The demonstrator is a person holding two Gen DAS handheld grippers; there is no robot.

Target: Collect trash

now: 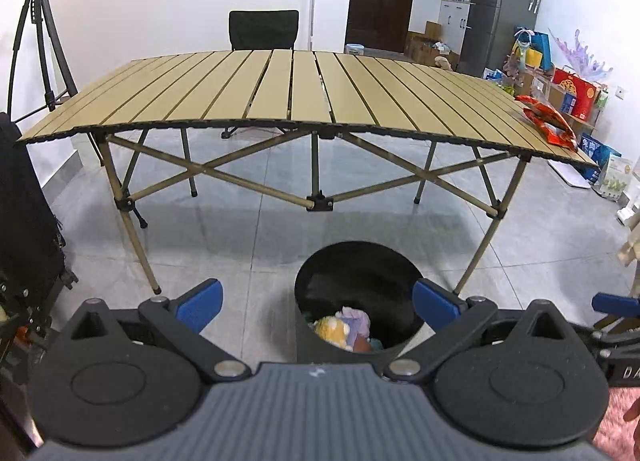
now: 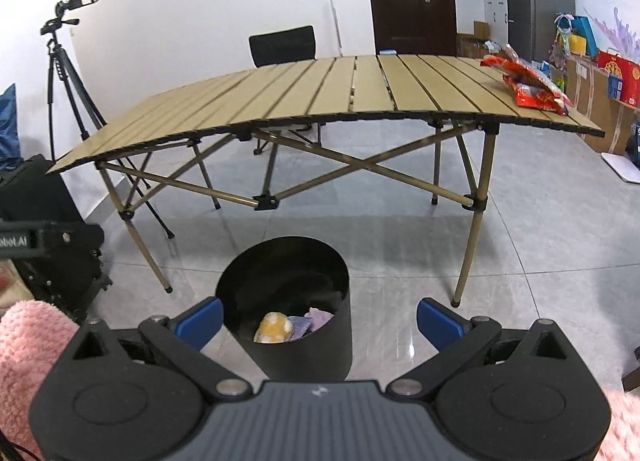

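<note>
A black round trash bin (image 1: 316, 285) (image 2: 316, 357) stands on the floor in front of the table and holds yellow and purple crumpled trash (image 1: 340, 327) (image 2: 286, 327). A red snack wrapper (image 1: 550, 121) (image 2: 528, 85) lies on the right end of the tan slatted table (image 1: 280, 93) (image 2: 300, 93). My left gripper (image 1: 318, 305) is open and empty, above the bin. My right gripper (image 2: 320, 321) is open and empty, also above the bin. The right gripper's blue fingertip (image 1: 614, 303) shows at the right edge of the left wrist view.
A black chair (image 1: 264, 29) (image 2: 282, 45) stands behind the table. A tripod (image 1: 38, 33) (image 2: 66, 73) and black cases (image 1: 28, 221) (image 2: 44, 221) are on the left. Boxes and bags (image 1: 572, 93) (image 2: 612, 77) line the right wall. The floor is grey tile.
</note>
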